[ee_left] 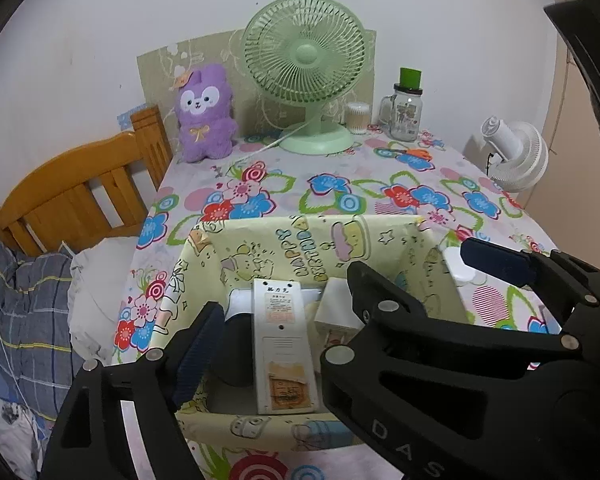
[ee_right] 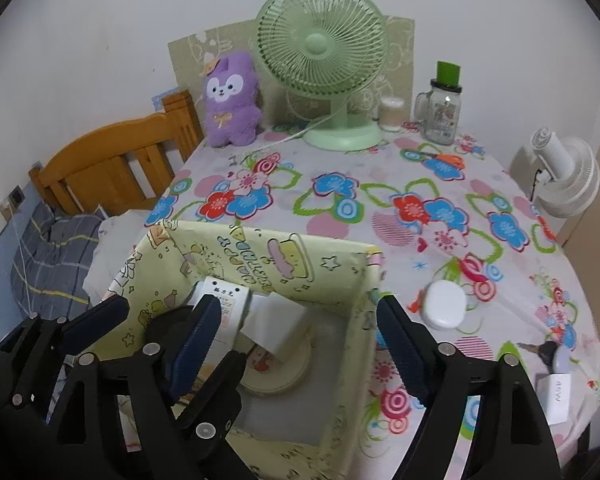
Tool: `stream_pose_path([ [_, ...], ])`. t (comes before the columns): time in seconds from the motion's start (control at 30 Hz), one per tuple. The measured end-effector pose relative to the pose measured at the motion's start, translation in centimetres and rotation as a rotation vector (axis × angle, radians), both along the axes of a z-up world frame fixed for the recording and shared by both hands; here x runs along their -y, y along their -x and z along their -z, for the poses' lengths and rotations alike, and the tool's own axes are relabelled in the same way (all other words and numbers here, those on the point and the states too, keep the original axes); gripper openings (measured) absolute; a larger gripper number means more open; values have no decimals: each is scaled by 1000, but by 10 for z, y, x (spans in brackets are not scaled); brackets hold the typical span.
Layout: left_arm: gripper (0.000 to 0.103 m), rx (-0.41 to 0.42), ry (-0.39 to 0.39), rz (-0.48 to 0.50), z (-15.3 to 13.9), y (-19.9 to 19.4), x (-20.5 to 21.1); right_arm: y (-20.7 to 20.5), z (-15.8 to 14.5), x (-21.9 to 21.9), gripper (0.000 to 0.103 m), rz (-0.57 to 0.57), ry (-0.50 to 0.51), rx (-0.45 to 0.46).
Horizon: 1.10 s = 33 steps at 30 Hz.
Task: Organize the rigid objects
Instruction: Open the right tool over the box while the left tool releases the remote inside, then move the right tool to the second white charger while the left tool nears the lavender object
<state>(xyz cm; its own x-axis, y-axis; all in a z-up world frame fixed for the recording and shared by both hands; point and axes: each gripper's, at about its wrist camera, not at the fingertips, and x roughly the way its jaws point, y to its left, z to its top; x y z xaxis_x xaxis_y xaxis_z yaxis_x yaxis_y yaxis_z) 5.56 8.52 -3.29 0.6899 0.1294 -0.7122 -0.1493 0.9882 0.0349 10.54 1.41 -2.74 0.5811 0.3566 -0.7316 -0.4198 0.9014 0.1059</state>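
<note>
Both grippers hang over the yellow cartoon-print box (ee_left: 380, 240) at the near edge of the table (ee_right: 380, 184), pointing down into it. Left gripper (ee_left: 332, 308) is spread wide w/ nothing between the pads; the white remote-shaped device (ee_left: 282, 340) lies in the box right under the gap, not pinched. Right gripper (ee_right: 300, 344) is also spread and empty, jaws straddling the box's right wall.

Already in the box: that white device, a white carton (ee_right: 278, 326), a round cream lid-like thing (ee_right: 276, 376) and a dark round item (ee_right: 164, 326), can't tell what it is.

Imo the drop-off looks done, so next is prob fetching what's left on the table: white oval case (ee_right: 444, 310) just right of the box, plus a white charger block (ee_right: 554, 396) and a small plug-like thing (ee_right: 556, 356) at the near right edge. Tip: lift clear of the box wall before swinging right, approach the oval case from above, and pinch across its short side, since smooth plastic may slip.

Writing: box says "HAPPY BIRTHDAY"-ish in bubble letters, partly folded. Device has a Chinese label, too small to read. Left gripper body shows "DAS". Charger print is unreadable.
</note>
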Motion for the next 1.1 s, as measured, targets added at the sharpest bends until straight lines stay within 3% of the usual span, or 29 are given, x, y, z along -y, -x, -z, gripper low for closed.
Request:
stream_pose_path([
  [0.43,89,24,-1,27,-11,7,28,12,-15,34,93,49,19,45],
  [1.1,91,45,-7,84,-20,9,78,20,-26,88,97,122,24,74],
])
